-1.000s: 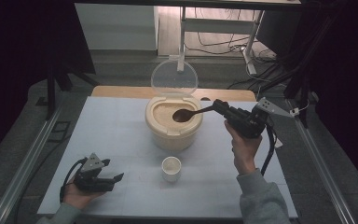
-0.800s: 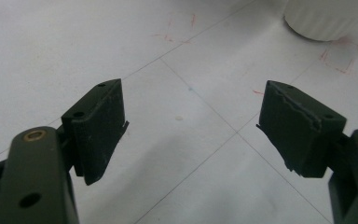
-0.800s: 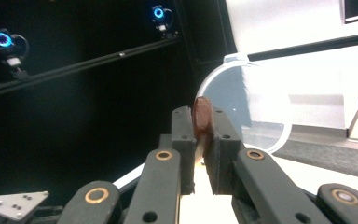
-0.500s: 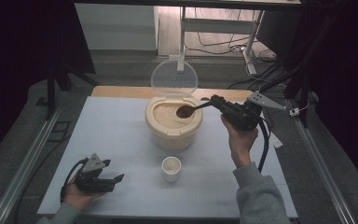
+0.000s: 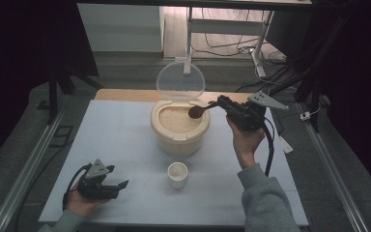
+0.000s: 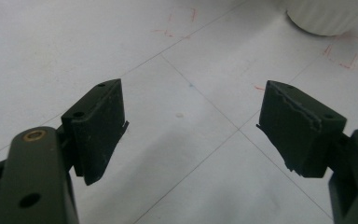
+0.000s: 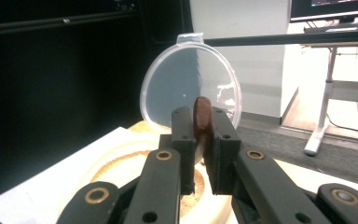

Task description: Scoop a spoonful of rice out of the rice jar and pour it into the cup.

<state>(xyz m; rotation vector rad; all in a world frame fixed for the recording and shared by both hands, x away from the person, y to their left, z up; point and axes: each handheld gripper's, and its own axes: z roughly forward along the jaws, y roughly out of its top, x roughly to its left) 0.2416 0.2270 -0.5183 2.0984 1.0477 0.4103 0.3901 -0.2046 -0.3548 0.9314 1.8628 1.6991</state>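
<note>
Holding the brown spoon [image 5: 197,111] pinched in my right gripper [image 5: 227,104] above the open rice container [image 5: 179,128] at frame centre, I should dip its bowl slowly, keeping it level, while my left gripper [image 5: 118,186], jaws spread, rests lower left near the white cup [image 5: 178,174].

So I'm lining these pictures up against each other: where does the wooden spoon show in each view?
High view: spoon right of centre, bowl over the rice bin's right rim, handle in the right gripper.
Left gripper view: not in it.
Right gripper view: centre, edge-on, clamped between the fingers.
Shared landmark: the bin's raised clear lid.
</note>
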